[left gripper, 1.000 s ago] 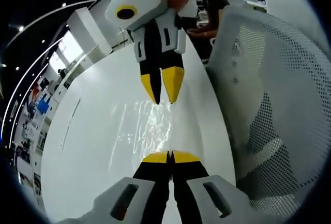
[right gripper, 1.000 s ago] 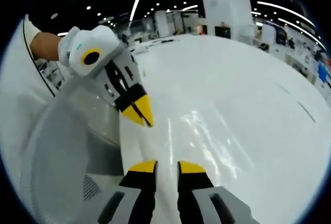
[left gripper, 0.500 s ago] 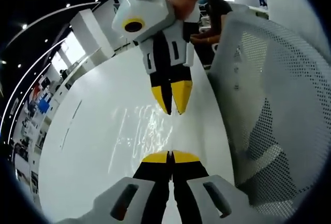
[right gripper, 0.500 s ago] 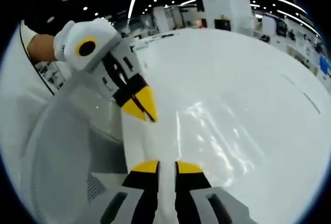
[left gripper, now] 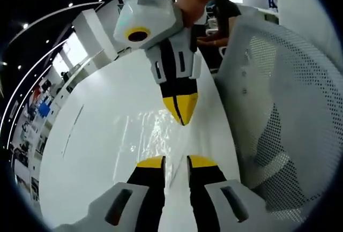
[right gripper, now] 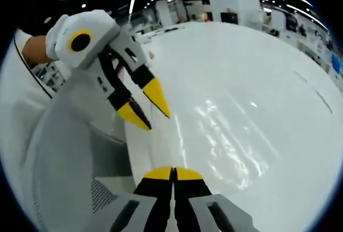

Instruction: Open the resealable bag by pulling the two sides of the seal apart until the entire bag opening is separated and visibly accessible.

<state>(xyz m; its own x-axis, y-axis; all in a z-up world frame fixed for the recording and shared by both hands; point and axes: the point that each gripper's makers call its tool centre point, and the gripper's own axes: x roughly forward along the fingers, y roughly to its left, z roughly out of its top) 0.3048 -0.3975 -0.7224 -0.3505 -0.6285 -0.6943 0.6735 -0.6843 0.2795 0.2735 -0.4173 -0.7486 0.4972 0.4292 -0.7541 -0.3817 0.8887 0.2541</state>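
While clear bag (left gripper: 155, 130) flat: left claw (left gripper: 176, 162) parted.

Left claw (left gripper: 176, 163): yellow tips on black fingers, grey-white housing. Right claw (right gripper: 173, 174): same scheme, yellow tips over black, pale grey body. Desk (left gripper: 96, 151): glossy white, plain, with bright glare streaks. Resealable bag (left gripper: 155, 130): clear, colourless, showing as glinting wrinkles. Chair (left gripper: 284, 114): white-grey mesh back, pattern of small dark perforations.
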